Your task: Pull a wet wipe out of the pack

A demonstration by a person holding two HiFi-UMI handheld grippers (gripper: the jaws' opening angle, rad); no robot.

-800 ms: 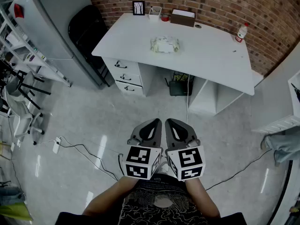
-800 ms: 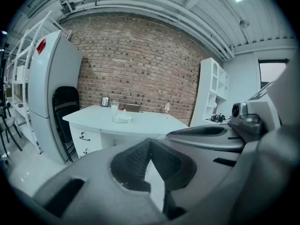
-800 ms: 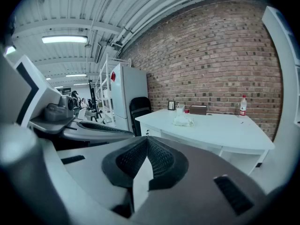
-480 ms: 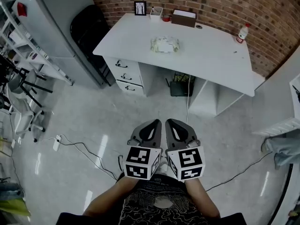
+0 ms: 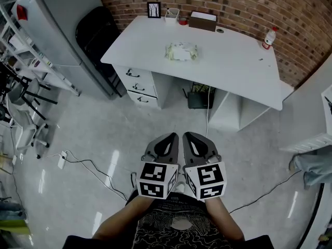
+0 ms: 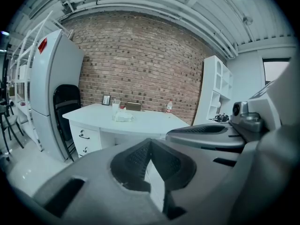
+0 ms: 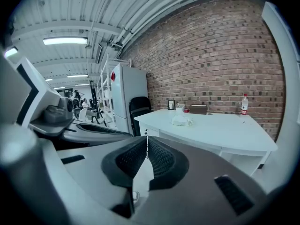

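Observation:
The wet wipe pack [image 5: 181,51] lies on the white desk [image 5: 228,61] far ahead of me; it also shows small in the left gripper view as the pack [image 6: 124,117] and in the right gripper view as the pack [image 7: 181,121]. My left gripper [image 5: 167,137] and right gripper [image 5: 190,137] are held side by side close to my body, well short of the desk, over the floor. Both have their jaws shut tip to tip with nothing between them.
On the desk's far edge stand a small picture frame [image 5: 153,9], a cup [image 5: 171,14], a brown box [image 5: 203,20] and a bottle [image 5: 268,37]. A black chair [image 5: 101,40] and grey cabinet [image 5: 57,25] stand left of the desk. Cables [image 5: 93,167] lie on the floor.
The view has shifted very slightly; the grippers stay together and shut, and nothing on the desk has moved.

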